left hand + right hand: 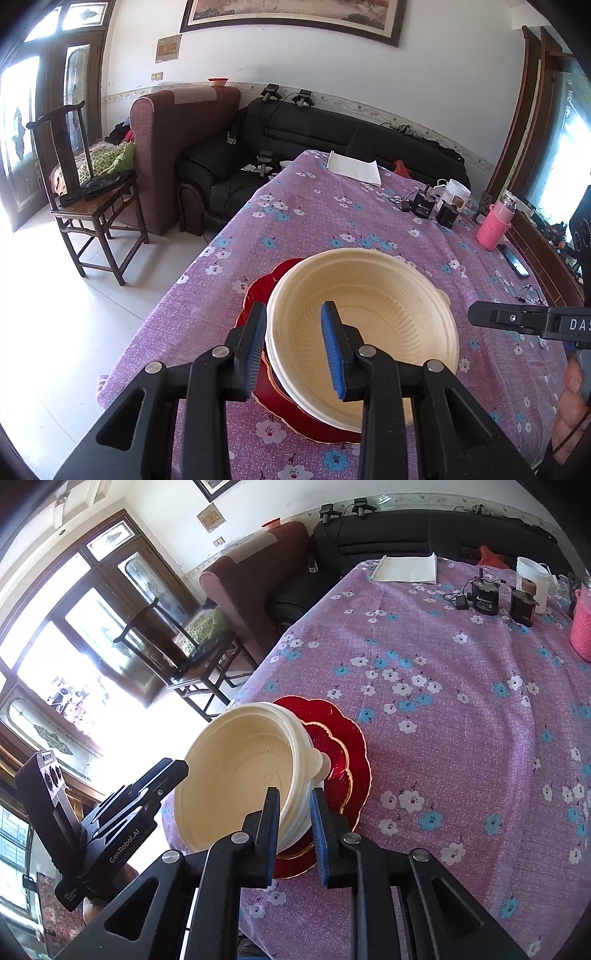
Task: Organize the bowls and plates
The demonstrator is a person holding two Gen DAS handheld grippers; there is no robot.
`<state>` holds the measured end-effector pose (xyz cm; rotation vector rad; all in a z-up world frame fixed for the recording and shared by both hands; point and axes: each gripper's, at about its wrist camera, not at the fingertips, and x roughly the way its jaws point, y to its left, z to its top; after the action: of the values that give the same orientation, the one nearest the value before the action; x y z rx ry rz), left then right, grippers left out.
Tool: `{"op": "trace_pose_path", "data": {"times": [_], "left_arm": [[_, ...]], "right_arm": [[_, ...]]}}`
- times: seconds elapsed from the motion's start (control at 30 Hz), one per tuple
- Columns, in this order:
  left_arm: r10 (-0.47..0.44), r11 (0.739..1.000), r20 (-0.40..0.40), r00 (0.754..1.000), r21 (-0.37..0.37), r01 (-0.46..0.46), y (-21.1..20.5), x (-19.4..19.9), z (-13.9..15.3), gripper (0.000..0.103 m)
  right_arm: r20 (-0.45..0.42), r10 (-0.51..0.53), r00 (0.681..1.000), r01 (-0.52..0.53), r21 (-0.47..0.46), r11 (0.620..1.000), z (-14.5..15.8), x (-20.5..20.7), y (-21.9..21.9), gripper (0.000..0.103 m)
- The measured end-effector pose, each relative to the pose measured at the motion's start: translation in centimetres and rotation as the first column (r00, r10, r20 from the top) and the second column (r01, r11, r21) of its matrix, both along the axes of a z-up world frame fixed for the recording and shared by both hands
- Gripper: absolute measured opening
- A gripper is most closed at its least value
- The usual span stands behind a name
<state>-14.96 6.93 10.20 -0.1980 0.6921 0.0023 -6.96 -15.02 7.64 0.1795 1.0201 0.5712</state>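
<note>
I find my left hand-held gripper clamped on the near rim of the cream bowl, one pad inside, one outside. My right hand-held gripper clamps the bowl's opposite wall. The bowl sits tilted over stacked red plates near the counter's left edge.

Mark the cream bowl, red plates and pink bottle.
cream bowl [373,317]: left wrist view, inner wall.
red plates [351,746]: right wrist view, scalloped rim of the stack.
pink bottle [493,225]: left wrist view, knitted sleeve.
</note>
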Motion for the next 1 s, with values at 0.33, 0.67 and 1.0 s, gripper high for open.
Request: {"op": "trace_pose_path", "data": {"times": [0.33, 0.67, 1.0], "left_arm": [[0.024, 0.999, 0.027, 0.999, -0.040, -0.023, 0.8, -0.5, 1.0, 0.057], [0.110, 0.983, 0.005, 0.994, -0.147, -0.108, 6.0, -1.5, 0.8, 0.071], [0.051, 0.949, -0.106, 0.993, -0.306, -0.081, 10.3, -2.3, -4.1, 0.054]], "right_arm": [[-0.014, -0.043, 0.999, 0.043, 0.015, 0.999, -0.5, 0.3, -1.9, 0.019], [0.011, -0.096, 0.995, 0.096, 0.015, 0.995, -1.4, 0.5, -3.8, 0.044], [-0.017, -0.079, 0.997, 0.080, 0.040, 0.996, -4.5, 1.4, -4.7, 0.051]]}}
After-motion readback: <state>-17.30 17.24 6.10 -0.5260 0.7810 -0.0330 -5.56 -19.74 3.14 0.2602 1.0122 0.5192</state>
